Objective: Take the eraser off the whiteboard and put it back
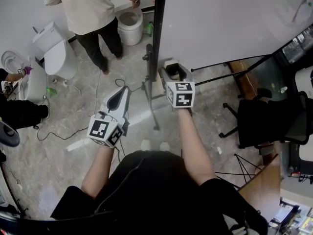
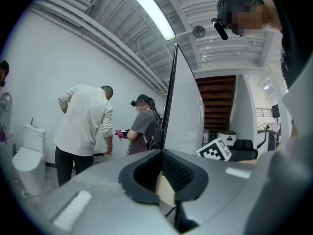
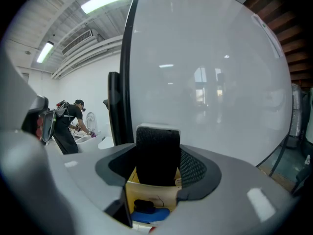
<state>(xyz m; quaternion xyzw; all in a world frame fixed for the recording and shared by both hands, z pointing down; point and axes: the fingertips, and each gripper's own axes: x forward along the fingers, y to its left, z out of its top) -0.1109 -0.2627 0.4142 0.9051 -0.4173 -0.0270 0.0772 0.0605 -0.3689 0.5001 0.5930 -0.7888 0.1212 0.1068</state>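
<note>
The right tongs [image 3: 157, 169] are squeezed on the black eraser [image 3: 157, 151]. The eraser stands up between them, right by the whiteboard [image 3: 210, 82]. I cannot tell if it touches the board. The left tongs [image 2: 164, 174] are spread apart, with nothing in them.

Rig check | my left gripper [image 1: 120, 94] and right gripper [image 1: 172, 68]: grey moulded shells, black mesh lining inside the jaws | each carries a white marker cube [image 1: 104, 131] with black squares | wearer: black short-sleeved top [image 1: 161, 195] (thin dark cable [image 1: 120, 184] across it)
</note>
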